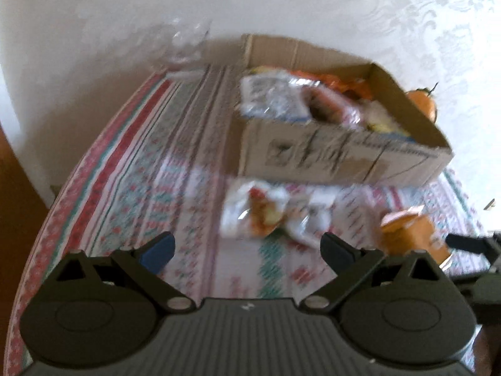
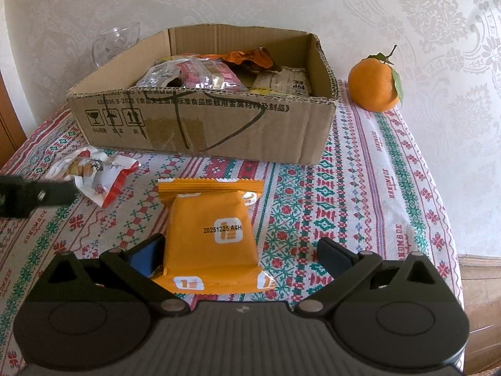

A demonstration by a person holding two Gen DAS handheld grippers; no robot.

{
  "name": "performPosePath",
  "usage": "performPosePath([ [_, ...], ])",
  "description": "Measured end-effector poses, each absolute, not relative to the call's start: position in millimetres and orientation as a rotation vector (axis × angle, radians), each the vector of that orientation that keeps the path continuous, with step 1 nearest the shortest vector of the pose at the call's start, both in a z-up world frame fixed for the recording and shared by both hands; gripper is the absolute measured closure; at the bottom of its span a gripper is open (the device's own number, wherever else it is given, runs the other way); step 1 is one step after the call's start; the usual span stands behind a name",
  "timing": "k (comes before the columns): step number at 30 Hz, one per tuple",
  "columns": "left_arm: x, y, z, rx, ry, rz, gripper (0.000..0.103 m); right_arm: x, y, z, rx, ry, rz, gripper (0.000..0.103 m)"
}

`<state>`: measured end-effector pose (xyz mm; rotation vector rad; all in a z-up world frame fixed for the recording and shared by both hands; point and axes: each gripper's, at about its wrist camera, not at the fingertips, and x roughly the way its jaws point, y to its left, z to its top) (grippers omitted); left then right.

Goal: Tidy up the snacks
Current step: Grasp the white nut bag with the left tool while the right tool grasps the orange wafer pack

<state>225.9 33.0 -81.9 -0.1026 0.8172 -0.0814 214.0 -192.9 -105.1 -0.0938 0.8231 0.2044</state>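
Observation:
An open cardboard box (image 2: 203,125) holding several snack packets stands at the back of the table; it also shows in the blurred left wrist view (image 1: 338,156). An orange snack packet (image 2: 213,228) lies on the cloth between the open fingers of my right gripper (image 2: 241,250), close to the left finger; the packet shows in the left wrist view (image 1: 413,232) too. A white and red snack packet (image 2: 94,175) lies left of it, in front of the box, just ahead of my open, empty left gripper (image 1: 247,250), with the packet (image 1: 260,213) beyond its fingertips.
A mandarin orange with leaves (image 2: 375,84) sits right of the box. A clear glass jug (image 2: 116,44) stands behind the box's left corner by the wall. The patterned tablecloth (image 2: 360,188) covers the table; its edges fall away at left and right.

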Motion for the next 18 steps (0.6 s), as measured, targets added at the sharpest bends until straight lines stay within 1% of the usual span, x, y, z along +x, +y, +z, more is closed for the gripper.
performPosePath([
  [4,242.3,16.1,-79.8,-0.101,0.800,-0.092,0.004,213.6,-192.4,-105.2,-0.094,0.821,0.207,0.000],
  [9,252.0,0.0,-90.7,-0.029,0.818,-0.055,0.004,213.8,-192.4,-104.9,-0.095,0.825,0.210,0.000],
  [18,239.5,41.8,-99.8,-0.047,0.844,0.023,0.004,214.7,-192.5,-103.9,-0.100,0.826,0.227,0.000],
])
